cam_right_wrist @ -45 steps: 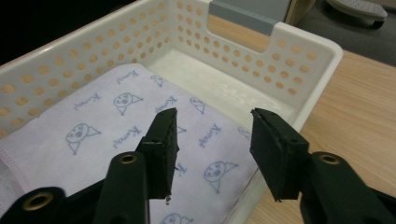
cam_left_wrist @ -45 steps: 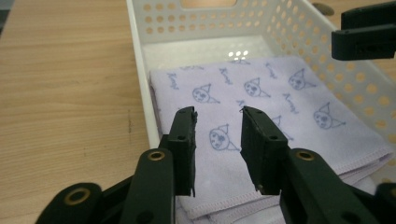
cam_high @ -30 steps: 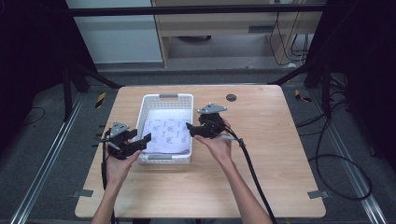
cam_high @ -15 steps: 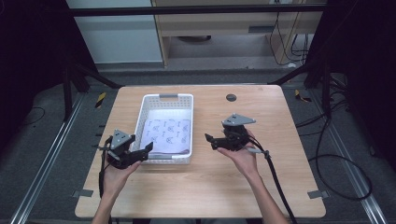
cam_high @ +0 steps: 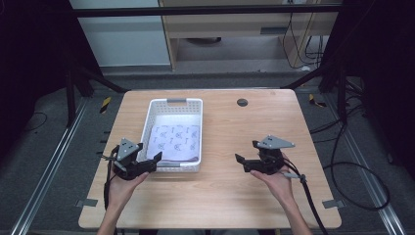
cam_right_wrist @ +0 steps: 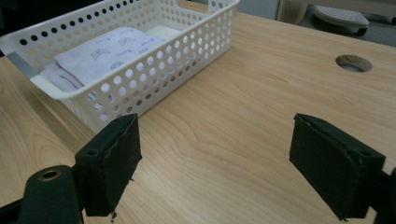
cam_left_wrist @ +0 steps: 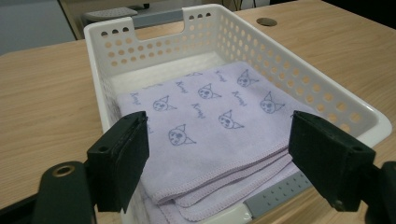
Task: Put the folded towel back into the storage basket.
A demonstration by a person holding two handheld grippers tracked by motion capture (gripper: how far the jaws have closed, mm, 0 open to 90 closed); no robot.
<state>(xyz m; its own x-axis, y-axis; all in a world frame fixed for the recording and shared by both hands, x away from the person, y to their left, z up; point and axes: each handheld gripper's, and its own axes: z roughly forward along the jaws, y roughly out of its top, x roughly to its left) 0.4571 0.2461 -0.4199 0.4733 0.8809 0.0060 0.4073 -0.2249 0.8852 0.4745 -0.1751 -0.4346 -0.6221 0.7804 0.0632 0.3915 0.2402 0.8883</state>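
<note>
A white perforated basket (cam_high: 147, 129) stands left of the table's middle, and a folded lilac towel (cam_high: 175, 142) with cat-face prints lies flat inside it. My left gripper (cam_high: 149, 152) hovers at the basket's near left corner. Its jaws have just been opening and stand wide, with the towel (cam_left_wrist: 210, 126) lying beyond them untouched. My right gripper (cam_high: 246, 152) sits over bare wood to the right of the basket (cam_right_wrist: 154, 70). Its jaws have also just been opening and have nothing between them (cam_right_wrist: 215, 158).
The wooden table (cam_high: 220, 196) has a round cable hole (cam_high: 242, 102) at the back, right of the basket. A cable (cam_high: 308, 196) trails from the right gripper toward the table's near right edge. Dark frame bars and floor cables surround the table.
My right gripper has drawn away from the basket's right wall, moving right and toward the near edge. The left gripper has stayed at the near left corner. The towel rests in the basket.
</note>
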